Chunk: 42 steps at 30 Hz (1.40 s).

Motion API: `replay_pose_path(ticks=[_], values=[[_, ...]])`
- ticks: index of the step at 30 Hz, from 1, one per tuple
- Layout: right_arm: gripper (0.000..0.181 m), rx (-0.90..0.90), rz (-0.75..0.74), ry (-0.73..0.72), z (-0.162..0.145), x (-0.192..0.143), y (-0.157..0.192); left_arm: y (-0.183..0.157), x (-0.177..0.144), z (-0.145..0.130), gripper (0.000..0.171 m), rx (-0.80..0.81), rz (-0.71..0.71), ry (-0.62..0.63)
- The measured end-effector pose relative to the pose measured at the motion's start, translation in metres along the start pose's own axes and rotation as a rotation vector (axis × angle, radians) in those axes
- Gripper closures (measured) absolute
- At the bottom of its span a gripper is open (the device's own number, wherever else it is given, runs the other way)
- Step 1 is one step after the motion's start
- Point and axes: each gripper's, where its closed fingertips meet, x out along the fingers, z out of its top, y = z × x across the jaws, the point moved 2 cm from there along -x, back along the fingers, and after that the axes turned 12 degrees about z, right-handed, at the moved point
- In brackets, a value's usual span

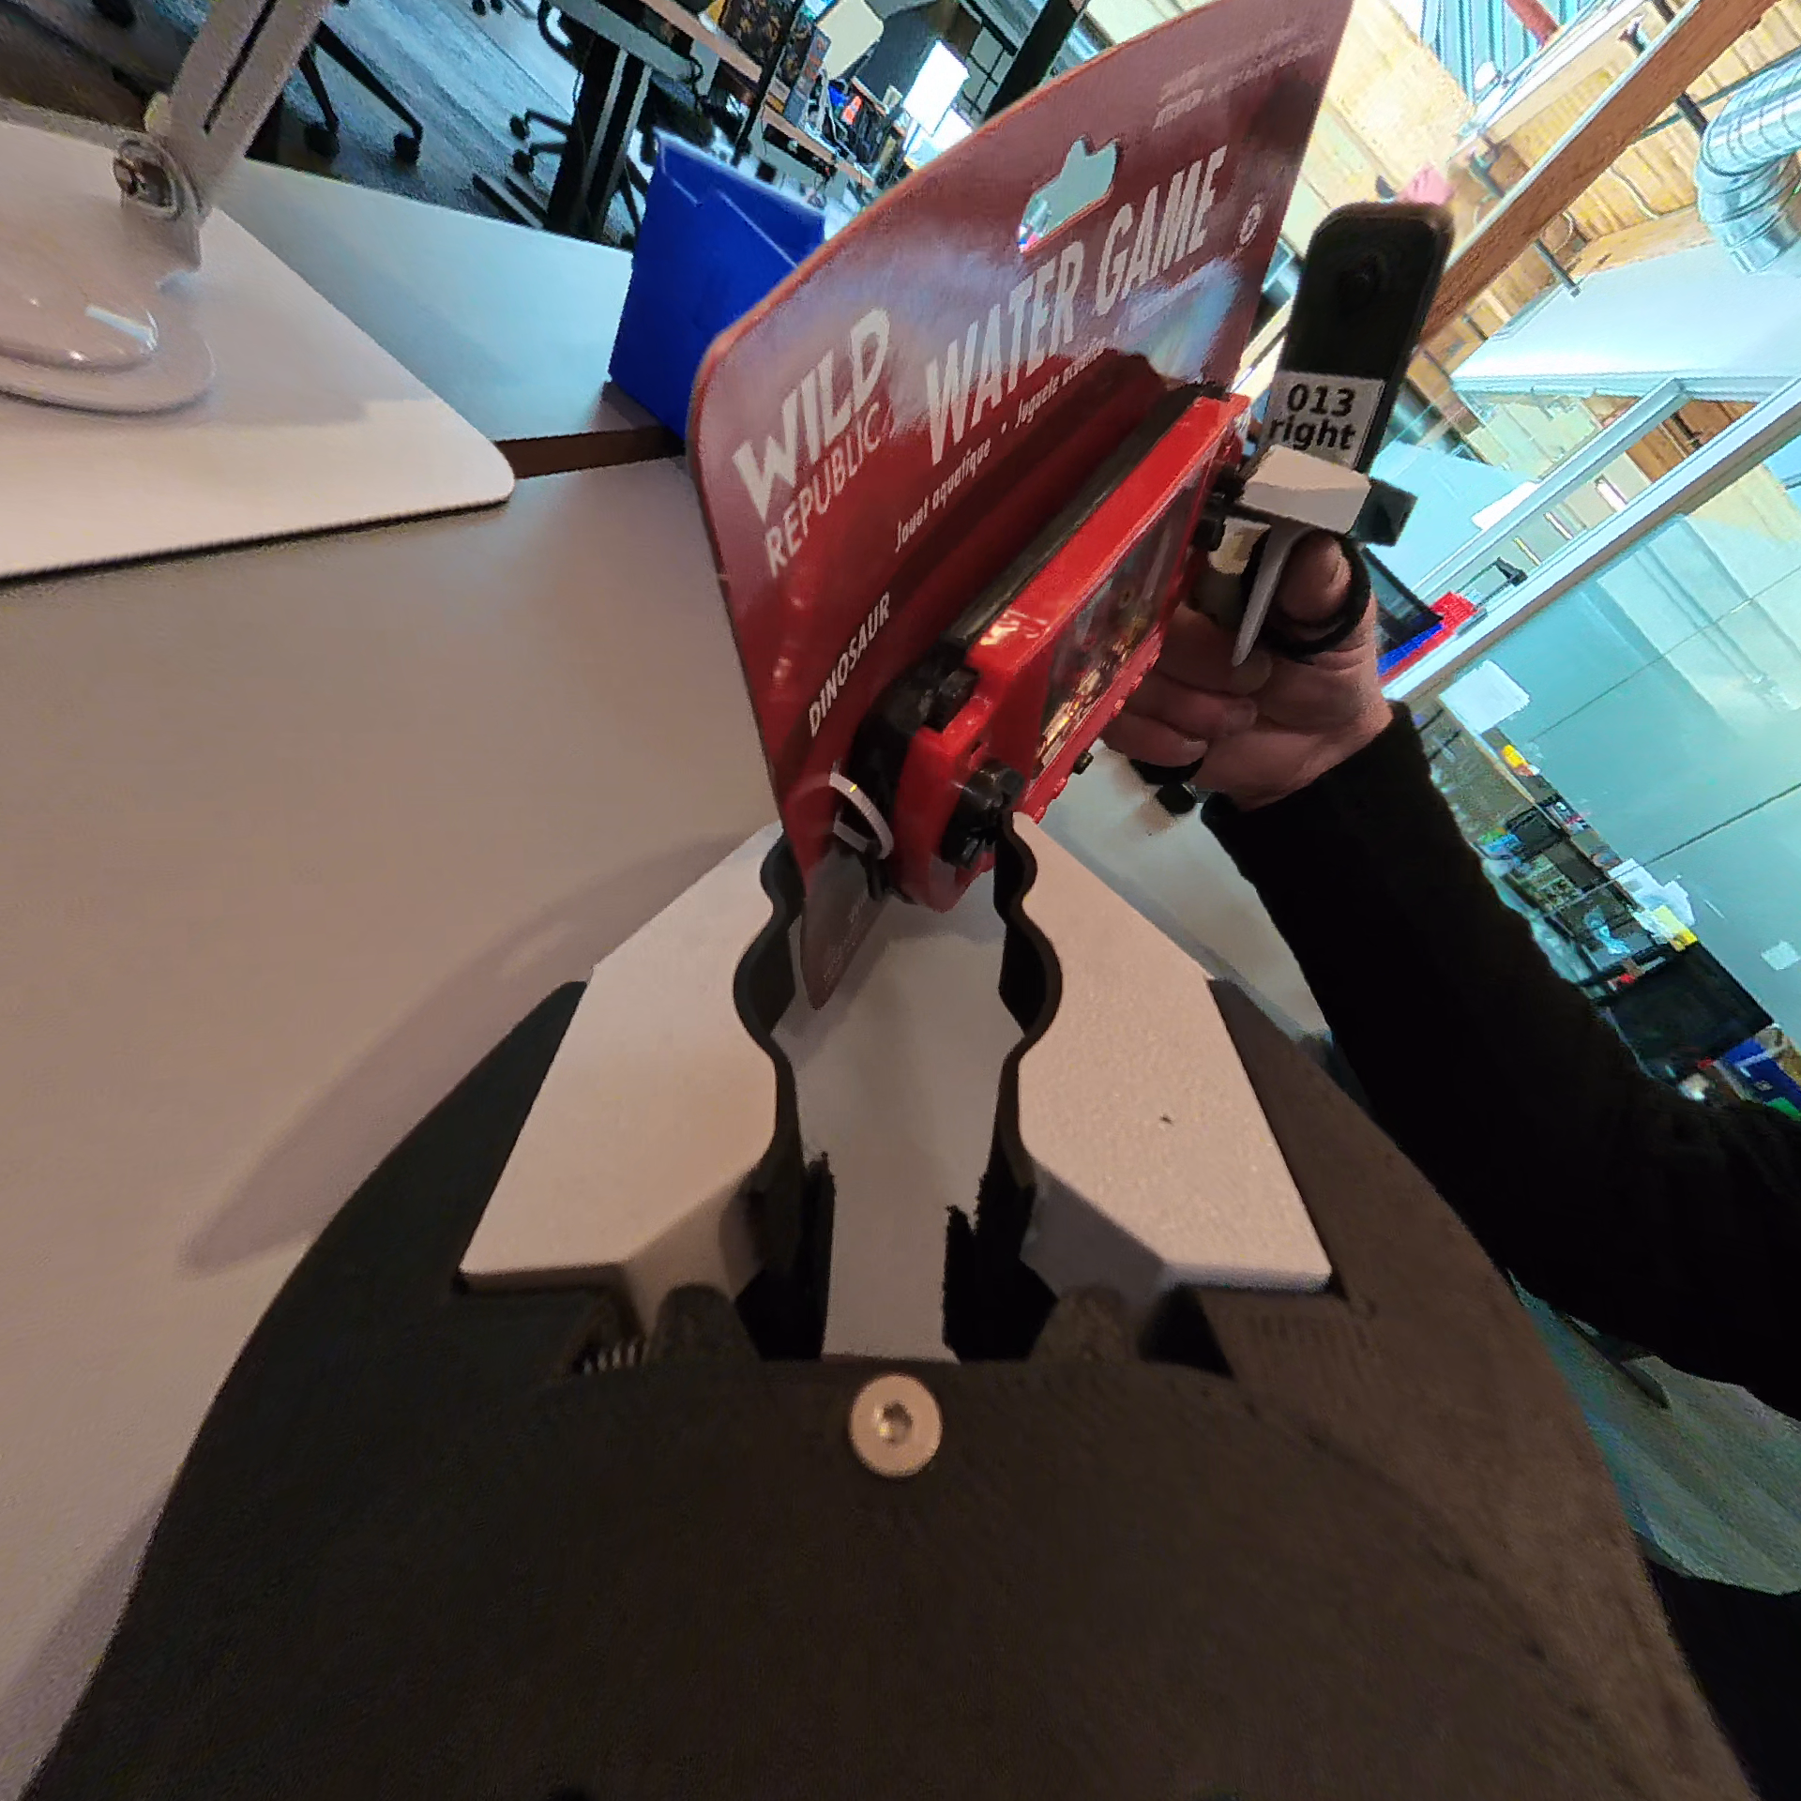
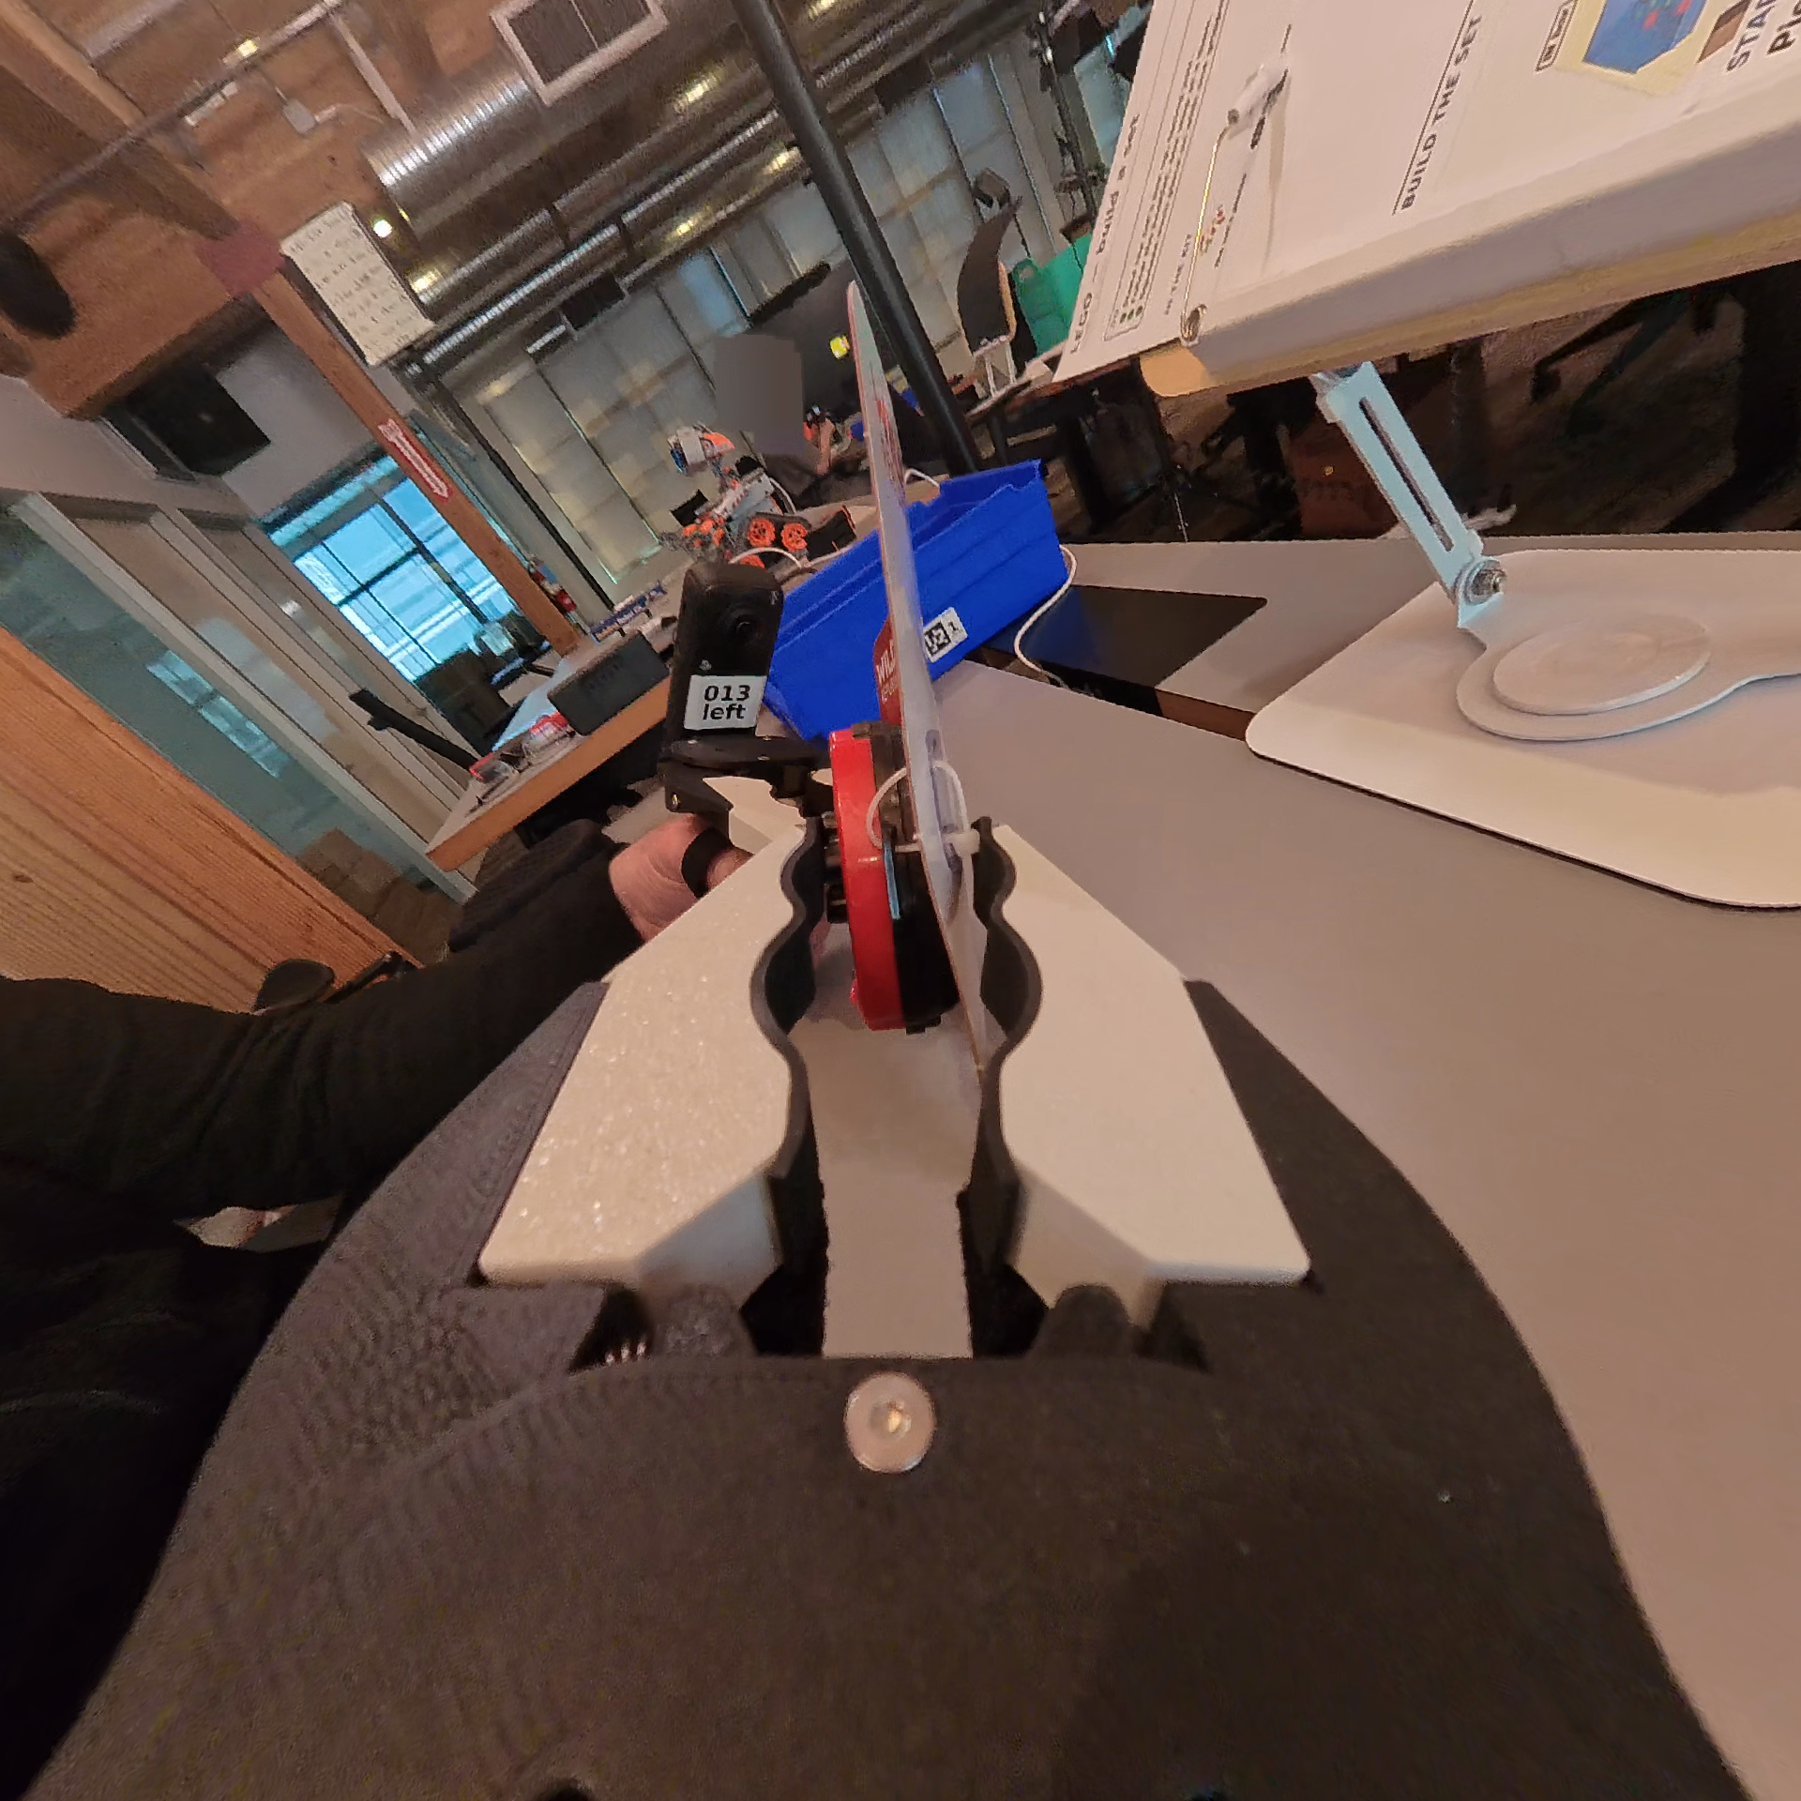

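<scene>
While both claws meet above the grey table (image 1: pixel 341 828) | left gripper (image 1: pixel 892 867): pinching red carded toy (image 1: pixel 975 487) | right gripper (image 2: pixel 892 877): pinching its opposite end.

The left claw (image 1: pixel 892 877) grips the lower corner of a red toy package (image 1: pixel 975 468) — a backing card with a red plastic game tied on by a white zip tie (image 1: pixel 862 828). The package stands tilted above the grey counter (image 1: pixel 341 828). On its far side the right claw (image 1: pixel 1257 517) meets the game, held by a hand (image 1: pixel 1257 702) in a black sleeve. A blue bin (image 1: pixel 711 273) sits behind; a white stand base (image 1: pixel 195 390) lies at the left.
</scene>
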Motion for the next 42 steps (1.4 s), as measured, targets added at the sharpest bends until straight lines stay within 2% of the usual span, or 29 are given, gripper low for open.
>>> replay_pose_path(ticks=[10,15,24,42], values=[[0.158,-0.025,0.021,-0.010,0.002,-0.001,0.003,-0.003,-0.003,0.005,0.134,0.029,0.021,-0.011],[0.155,-0.013,0.030,-0.042,0.002,-0.001,0.001,-0.003,-0.003,0.008,0.134,0.036,0.032,-0.024],[0.153,0.006,0.053,0.056,-0.015,0.006,0.001,-0.007,-0.005,0.012,0.134,0.053,0.052,-0.020],[0.157,-0.025,0.070,0.052,-0.013,0.007,0.004,-0.013,-0.009,0.026,0.134,0.068,0.046,-0.042]])
